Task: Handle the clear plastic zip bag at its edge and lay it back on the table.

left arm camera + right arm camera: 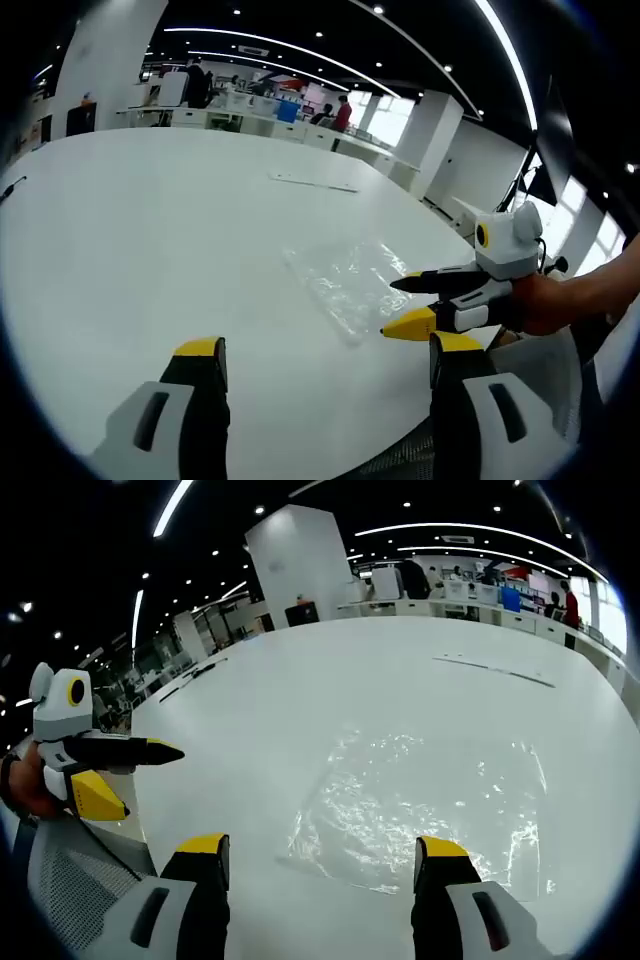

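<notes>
Your right gripper hangs with jaws apart at six o'clock, lined up on the zip bag's near edge for a grab. Your left gripper waits wide too. Clear and crinkled, the bag lies flat on the white table.
</notes>
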### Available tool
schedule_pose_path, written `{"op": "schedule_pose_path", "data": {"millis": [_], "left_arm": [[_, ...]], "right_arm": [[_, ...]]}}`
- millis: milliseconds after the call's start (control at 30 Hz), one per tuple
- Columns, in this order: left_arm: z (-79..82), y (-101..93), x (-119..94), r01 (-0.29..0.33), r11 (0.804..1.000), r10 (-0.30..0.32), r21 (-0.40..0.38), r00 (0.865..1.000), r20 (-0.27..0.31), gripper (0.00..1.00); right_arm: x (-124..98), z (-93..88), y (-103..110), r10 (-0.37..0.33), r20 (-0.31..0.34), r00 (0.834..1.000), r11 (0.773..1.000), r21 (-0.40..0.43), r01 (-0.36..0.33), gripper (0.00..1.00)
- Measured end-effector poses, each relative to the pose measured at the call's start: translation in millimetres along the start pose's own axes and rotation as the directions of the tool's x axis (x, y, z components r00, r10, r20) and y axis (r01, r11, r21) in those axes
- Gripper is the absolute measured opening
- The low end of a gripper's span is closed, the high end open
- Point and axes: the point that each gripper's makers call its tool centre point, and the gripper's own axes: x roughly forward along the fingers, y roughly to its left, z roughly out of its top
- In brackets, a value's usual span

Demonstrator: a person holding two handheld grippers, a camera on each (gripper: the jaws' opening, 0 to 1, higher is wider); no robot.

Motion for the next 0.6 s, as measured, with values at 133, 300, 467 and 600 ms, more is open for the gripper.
{"op": "schedule_pose_path", "data": {"millis": [133, 300, 467, 600], "left_arm": [[1.2, -0.8, -1.1, -0.002, 1.000, 0.002, -0.002, 1.000, 0.004, 0.82], [1.9, 2.1, -2.0, -0.010, 1.000, 0.010, -0.013, 1.000, 0.011, 0.82], [2.0, 2.5, -2.2, -0.013, 1.000, 0.013, -0.026, 1.000, 0.017, 0.81], [1.1, 2.1, -1.5, -0.010, 1.000, 0.010, -0.028, 1.000, 0.015, 0.80]], "right_arm": [[6.7, 1.3, 0.3, 0.003, -0.006, 1.000, 1.000, -0.008, -0.003, 0.74], [13.2, 2.9, 2.4, -0.002, -0.018, 1.000, 0.999, -0.032, 0.001, 0.73], [19.9, 0.9, -4.5, -0.042, -0.039, 0.998, 0.998, -0.058, 0.039, 0.67], [19.3, -0.8, -4.6, -0.055, -0.051, 0.997, 0.995, -0.090, 0.050, 0.67]]}}
